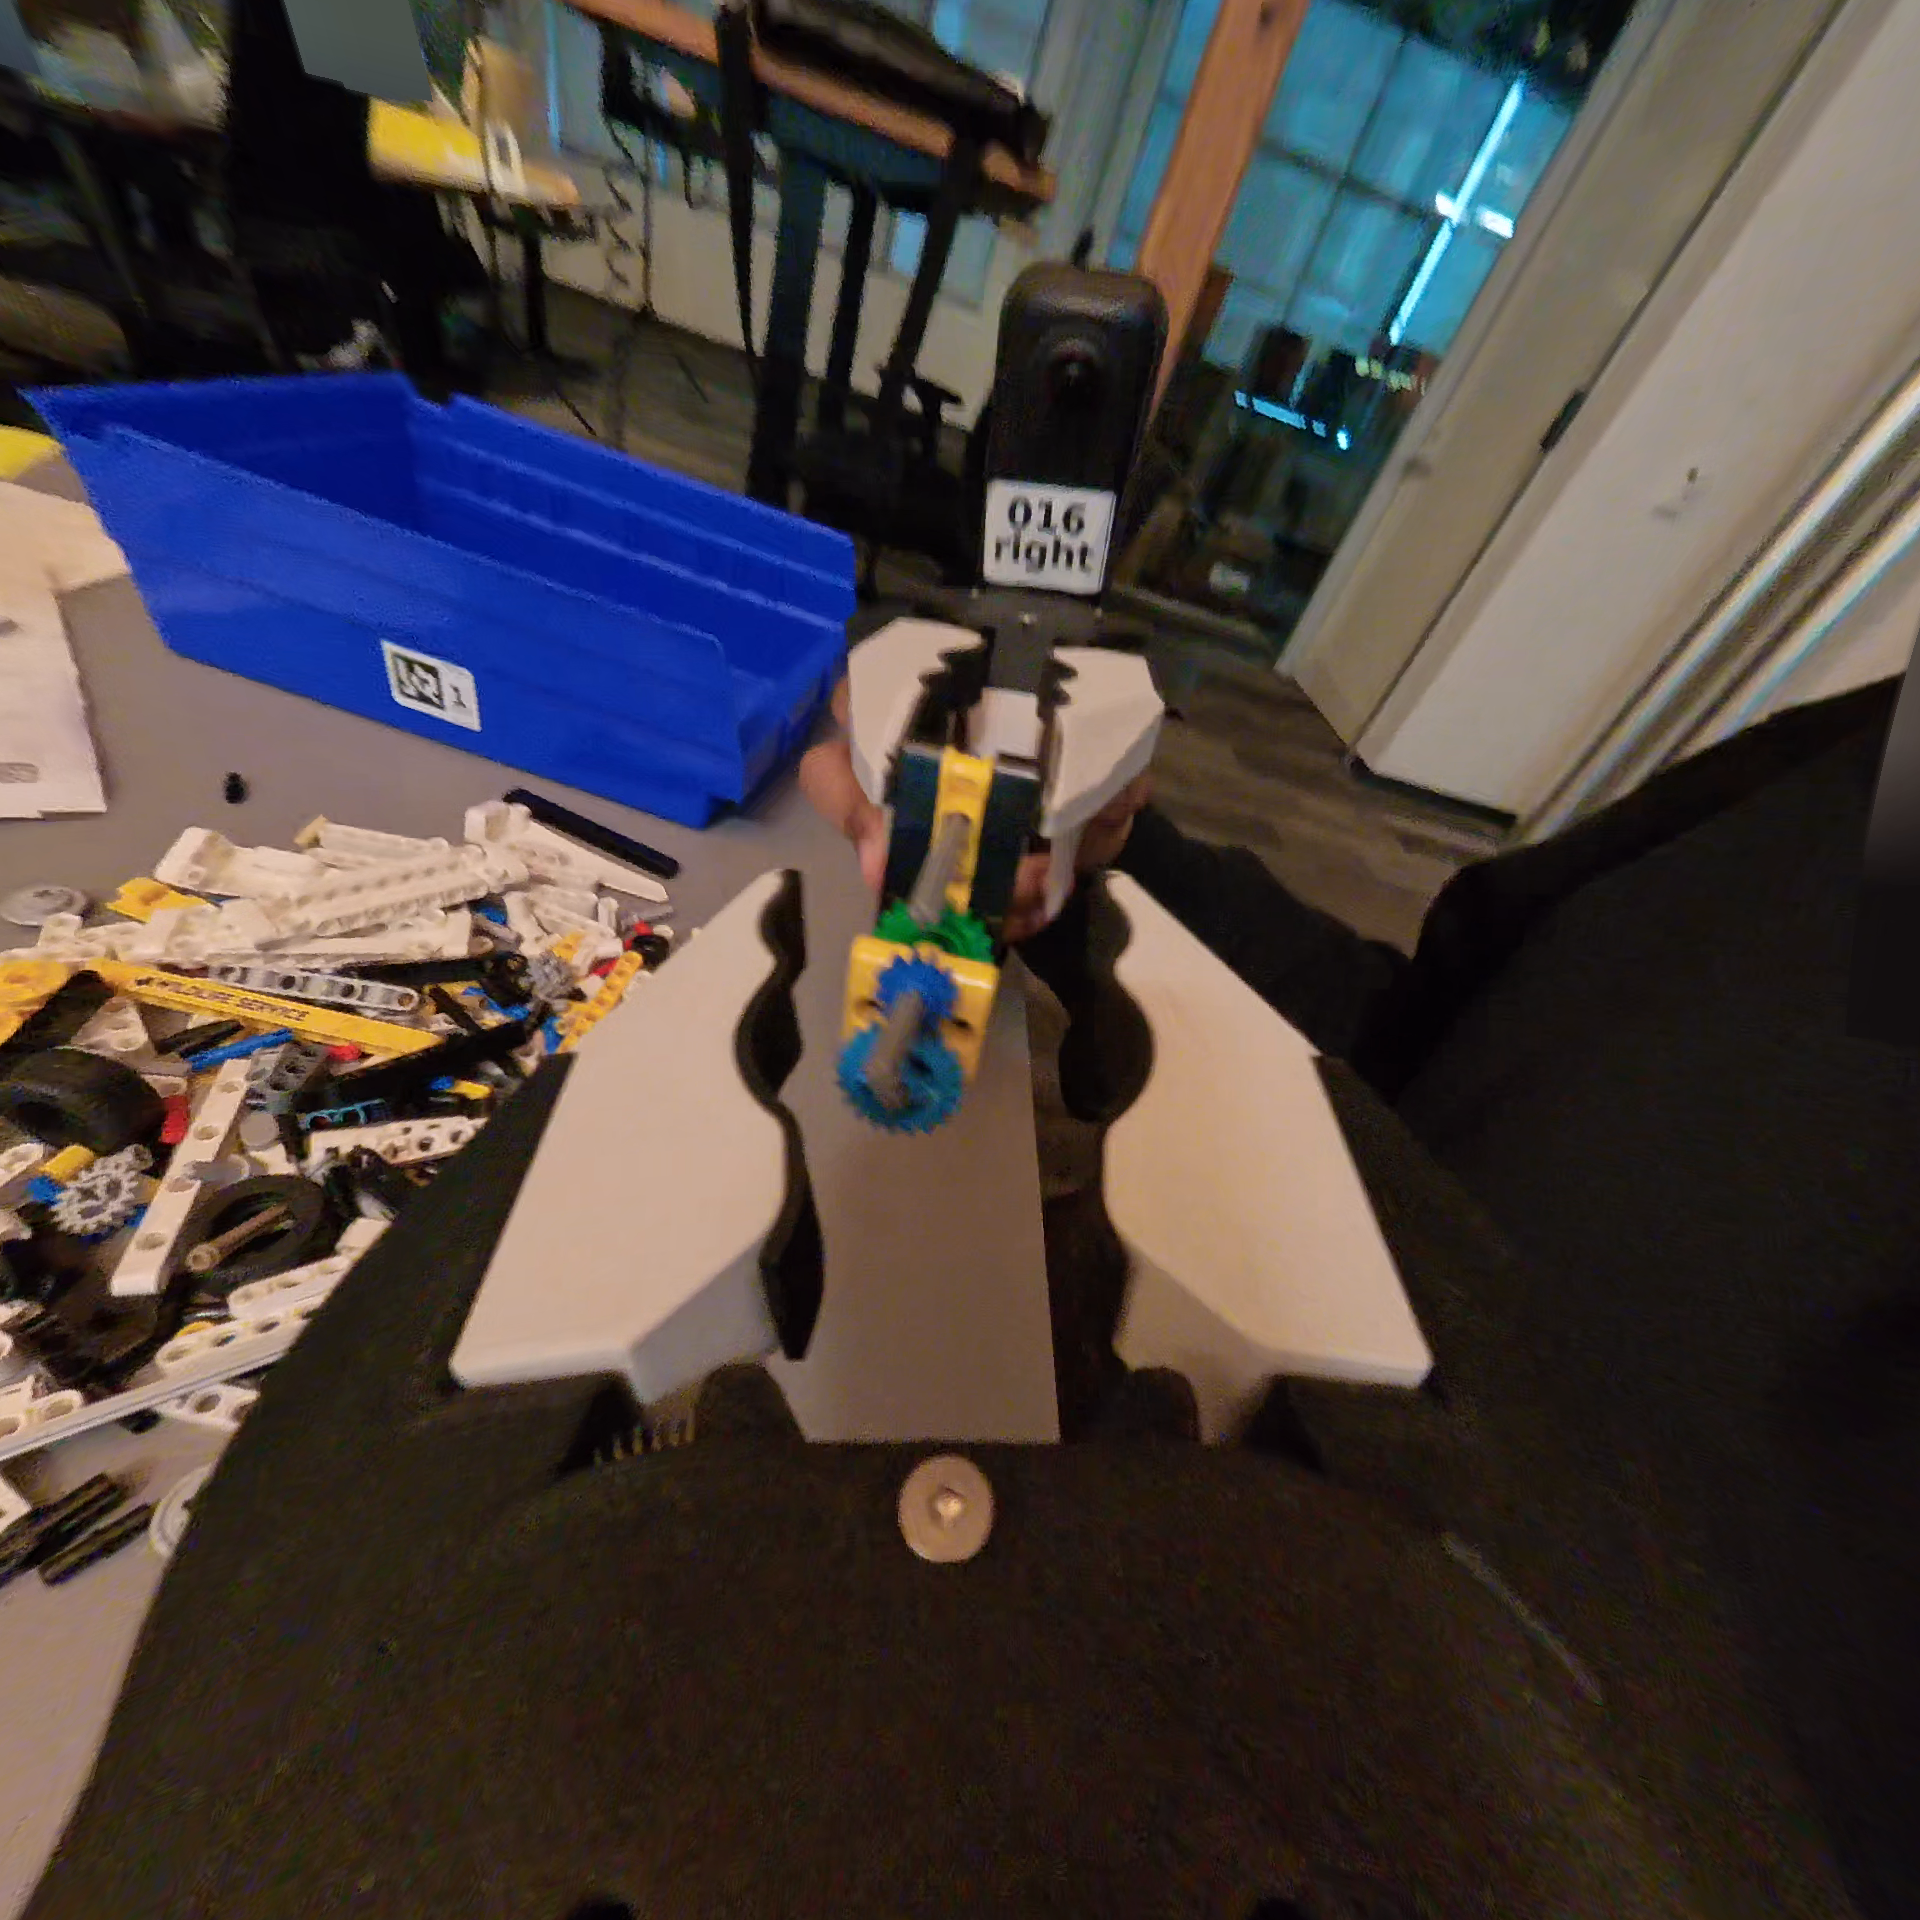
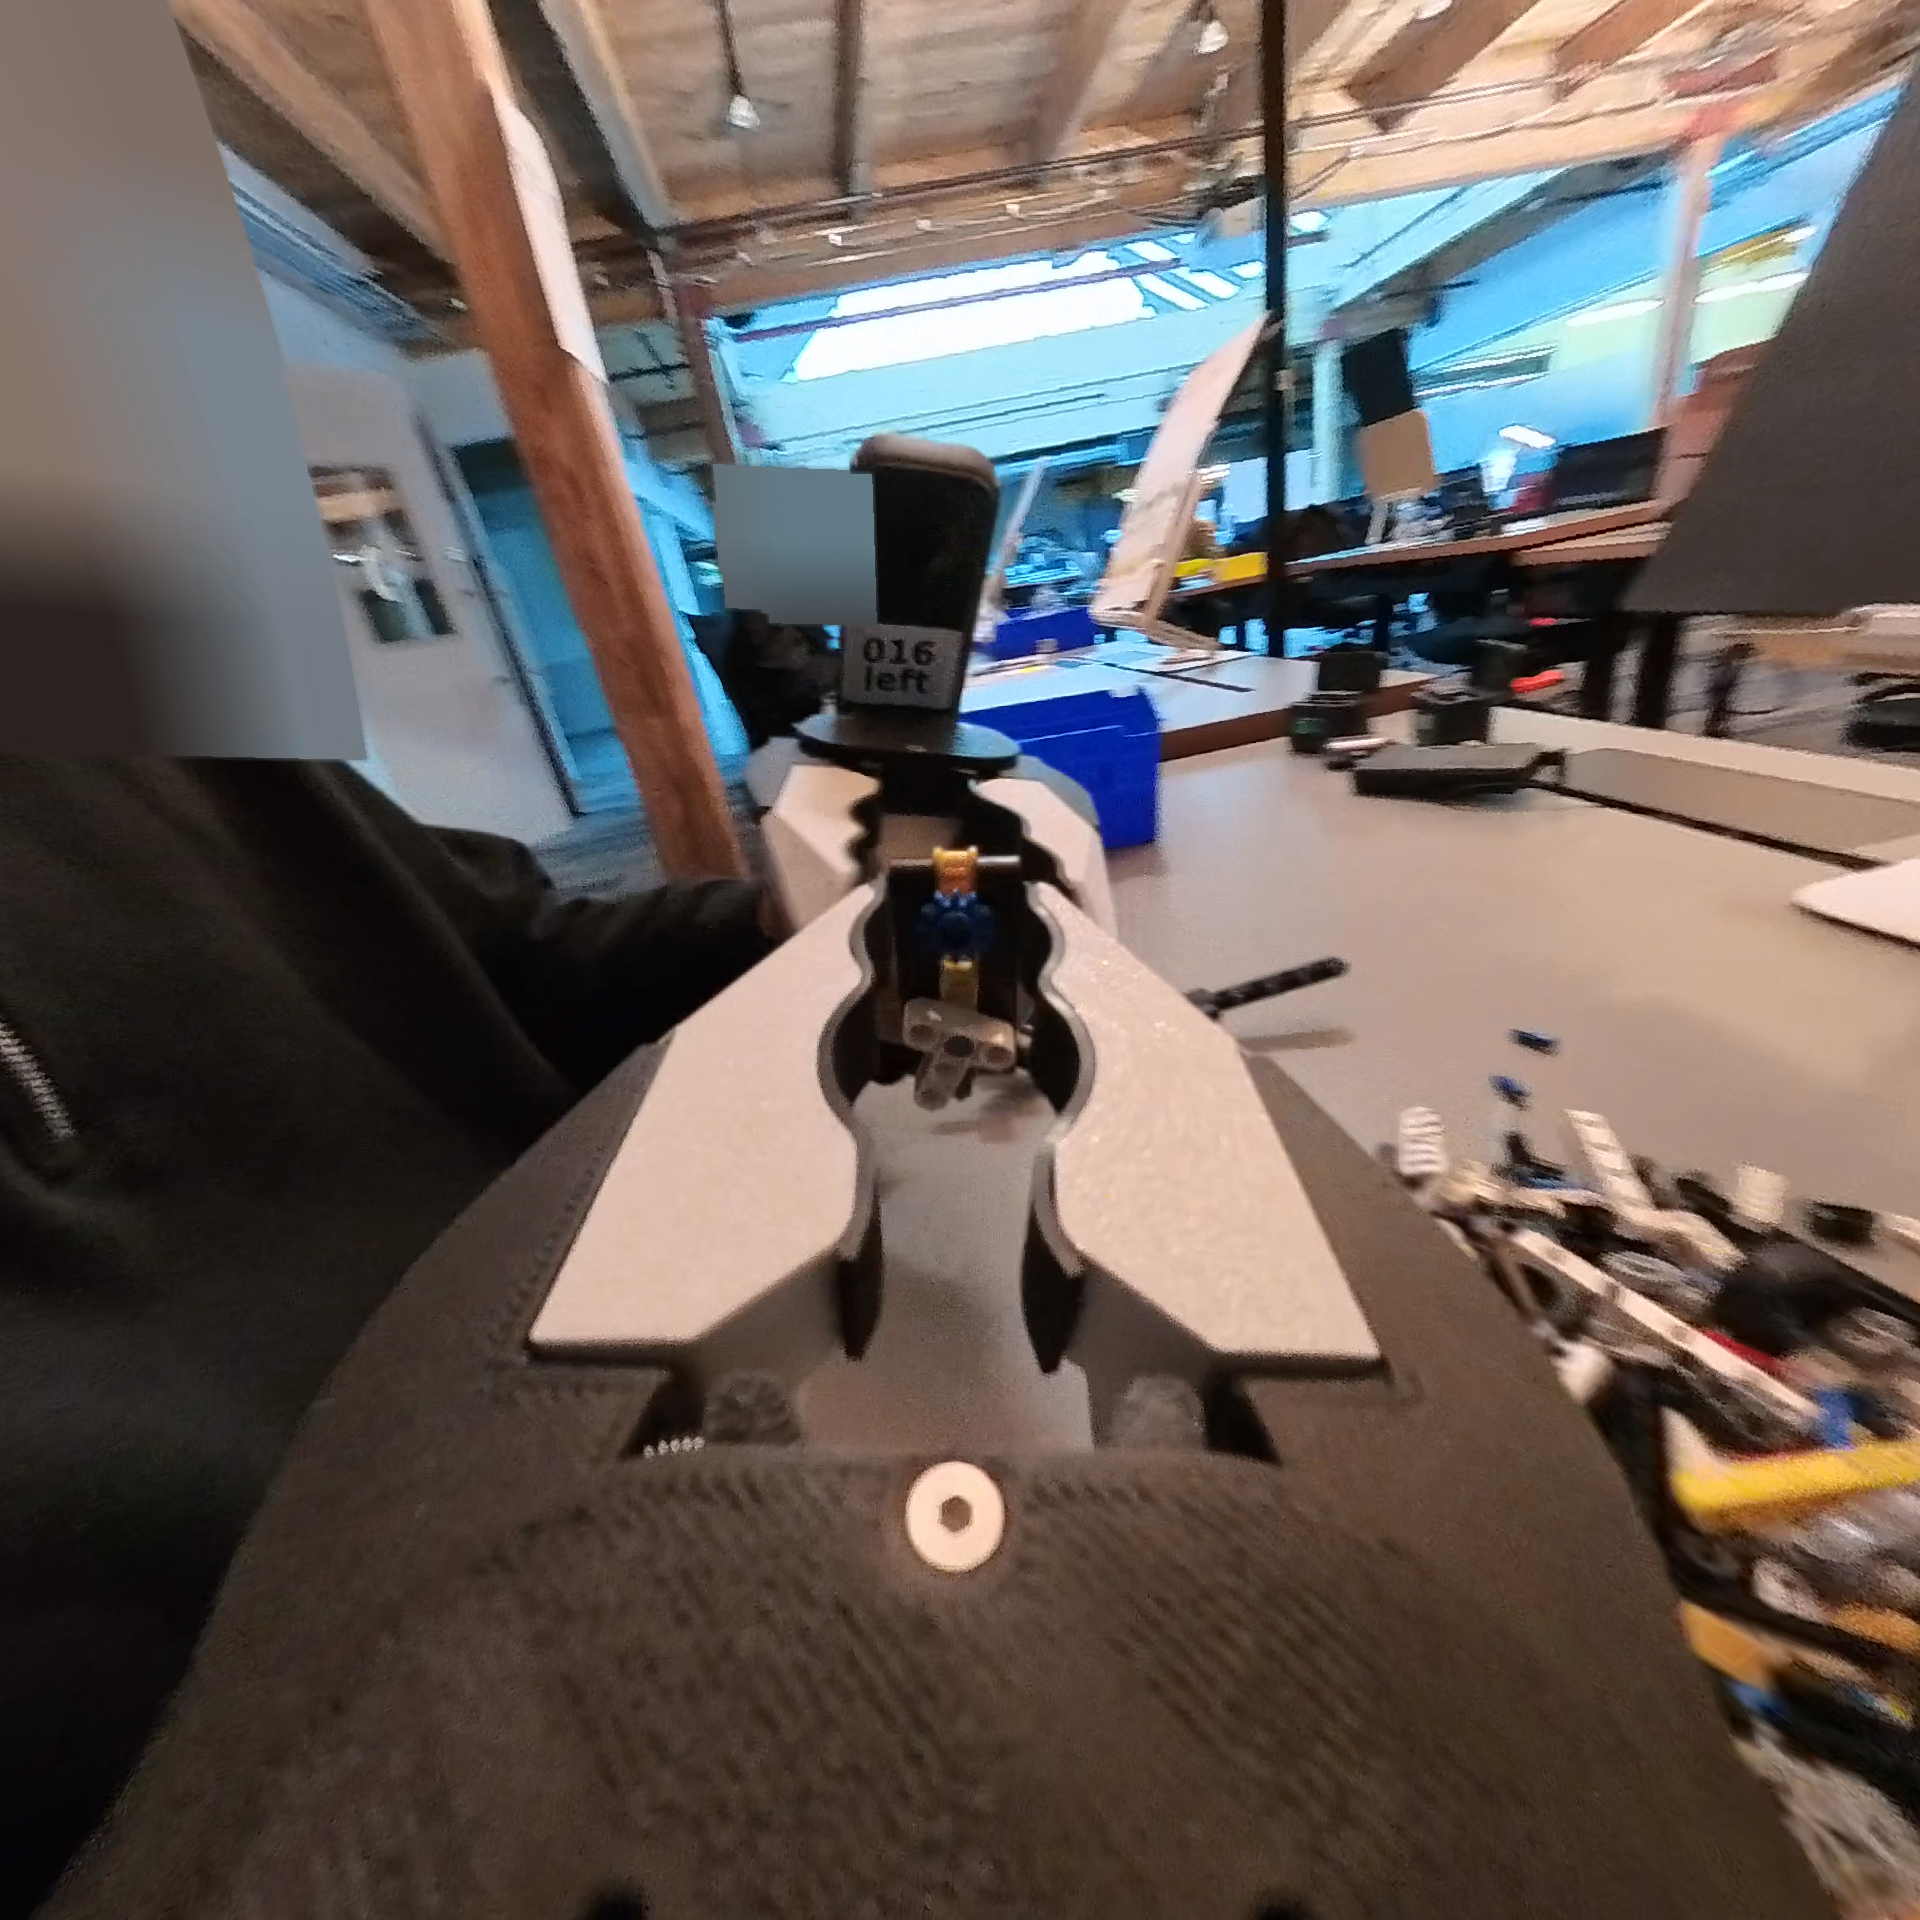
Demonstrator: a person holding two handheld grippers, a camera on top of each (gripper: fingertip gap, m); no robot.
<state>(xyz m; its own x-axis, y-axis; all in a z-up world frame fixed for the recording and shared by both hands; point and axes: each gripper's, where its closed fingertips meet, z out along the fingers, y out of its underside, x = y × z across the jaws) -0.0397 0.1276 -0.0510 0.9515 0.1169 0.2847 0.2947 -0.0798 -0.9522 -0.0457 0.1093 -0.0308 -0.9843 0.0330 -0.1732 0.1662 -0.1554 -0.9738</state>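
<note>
Facing claws [image 1: 940, 894], gear assembly [image 1: 920, 997] between.

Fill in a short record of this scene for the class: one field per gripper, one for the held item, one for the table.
Left gripper: open, fingers either side of the assembly's gear end, not pressing.
Right gripper: shut on the gear assembly.
Gear assembly: yellow blocks, blue and green gears, grey axle.
Table: grey; pile of building parts, blue bin behind it.
</note>
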